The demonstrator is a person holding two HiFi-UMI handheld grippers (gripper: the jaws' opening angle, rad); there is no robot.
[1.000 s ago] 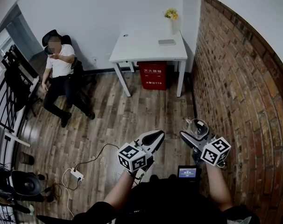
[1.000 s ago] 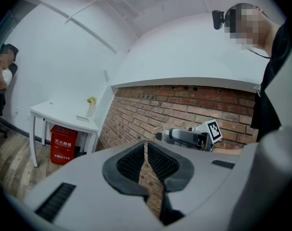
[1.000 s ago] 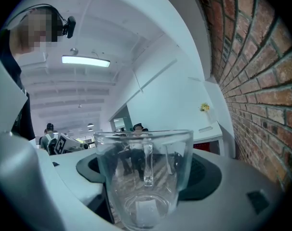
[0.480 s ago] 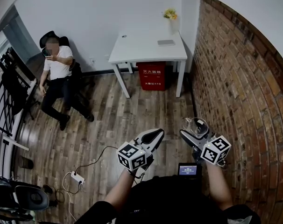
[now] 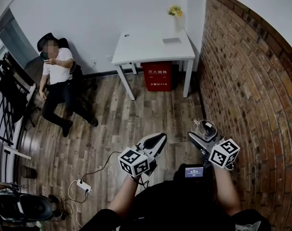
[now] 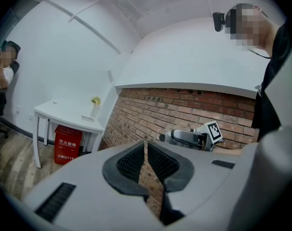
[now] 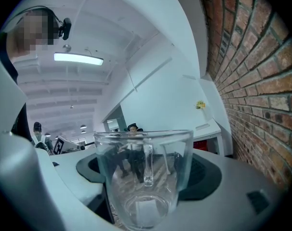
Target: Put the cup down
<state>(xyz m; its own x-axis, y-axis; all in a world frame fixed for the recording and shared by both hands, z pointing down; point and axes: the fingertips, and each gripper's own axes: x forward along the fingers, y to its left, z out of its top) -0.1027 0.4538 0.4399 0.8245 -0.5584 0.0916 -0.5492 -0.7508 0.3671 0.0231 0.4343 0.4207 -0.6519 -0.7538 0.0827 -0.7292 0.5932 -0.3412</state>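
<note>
My right gripper (image 5: 202, 134) is shut on a clear glass cup (image 5: 206, 129) with a handle, held in the air beside the brick wall. In the right gripper view the cup (image 7: 145, 176) fills the space between the jaws, its handle facing away from the camera. My left gripper (image 5: 154, 141) is shut with nothing in it; in the left gripper view its ribbed pads (image 6: 132, 161) almost touch, and the right gripper (image 6: 188, 138) shows beyond them. A white table (image 5: 141, 49) stands far ahead against the wall.
On the table are a vase of yellow flowers (image 5: 175, 14) and a flat grey object (image 5: 171, 41); a red box (image 5: 158, 77) sits under it. A person (image 5: 57, 78) sits in a chair at left. A power strip (image 5: 83, 186) and cable lie on the wooden floor.
The view has shifted slightly; both grippers and the cup keep almost the same pose. The seated person has shifted a little.
</note>
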